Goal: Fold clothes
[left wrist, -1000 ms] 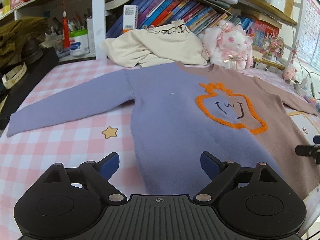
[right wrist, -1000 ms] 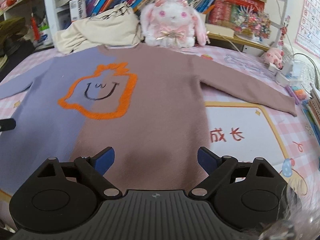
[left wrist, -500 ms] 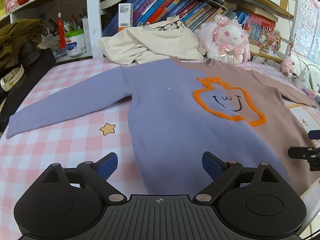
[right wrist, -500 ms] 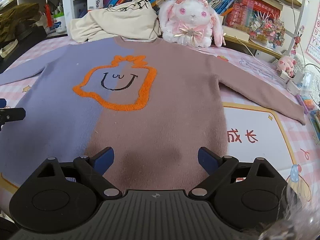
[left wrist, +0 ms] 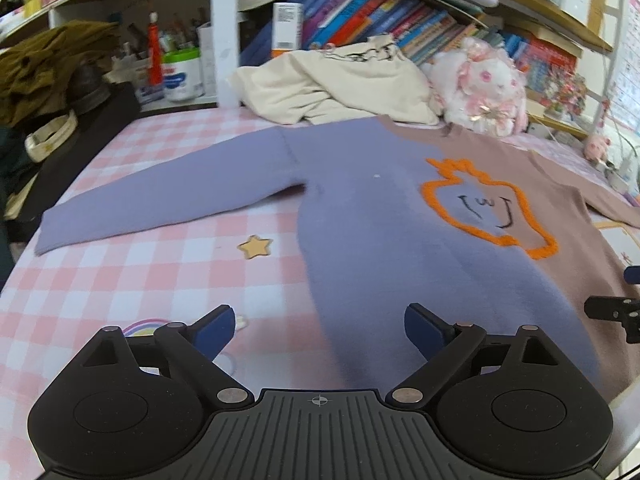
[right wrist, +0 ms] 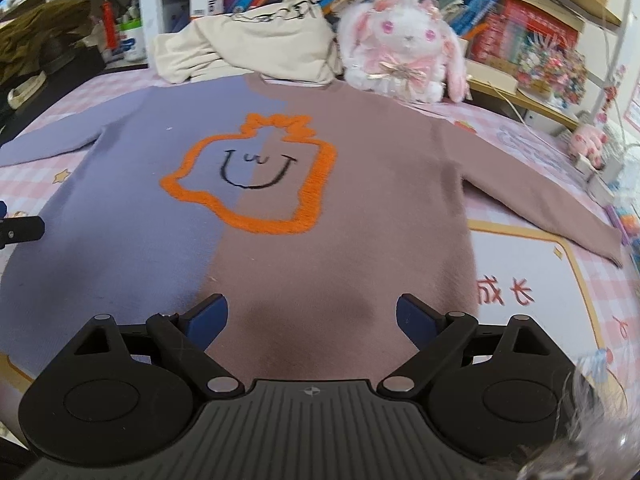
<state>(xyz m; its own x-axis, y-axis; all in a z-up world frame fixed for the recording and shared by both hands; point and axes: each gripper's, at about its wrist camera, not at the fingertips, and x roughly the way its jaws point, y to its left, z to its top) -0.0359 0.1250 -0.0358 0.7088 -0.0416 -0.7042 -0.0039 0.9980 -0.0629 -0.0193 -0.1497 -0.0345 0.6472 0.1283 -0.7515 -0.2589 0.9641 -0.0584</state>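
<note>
A sweater (left wrist: 384,216), half purple and half mauve with an orange-outlined smiley, lies flat and face up on the pink checked cloth, sleeves spread out; it also shows in the right wrist view (right wrist: 280,208). My left gripper (left wrist: 320,330) is open and empty, hovering over the purple hem at the sweater's left edge. My right gripper (right wrist: 312,320) is open and empty over the mauve hem. The right gripper's tip shows at the right edge of the left wrist view (left wrist: 616,312).
A cream garment (right wrist: 248,40) is heaped behind the collar beside a pink plush rabbit (right wrist: 404,44). Bookshelves (left wrist: 400,20) stand behind. Dark clothes and bags (left wrist: 44,92) sit at the far left. Small toys and cables (right wrist: 600,148) lie at the right.
Both grippers have shifted left across the sweater's hem; the left one now sits over the sweater's left edge. The sweater has not moved. Both stay open.
</note>
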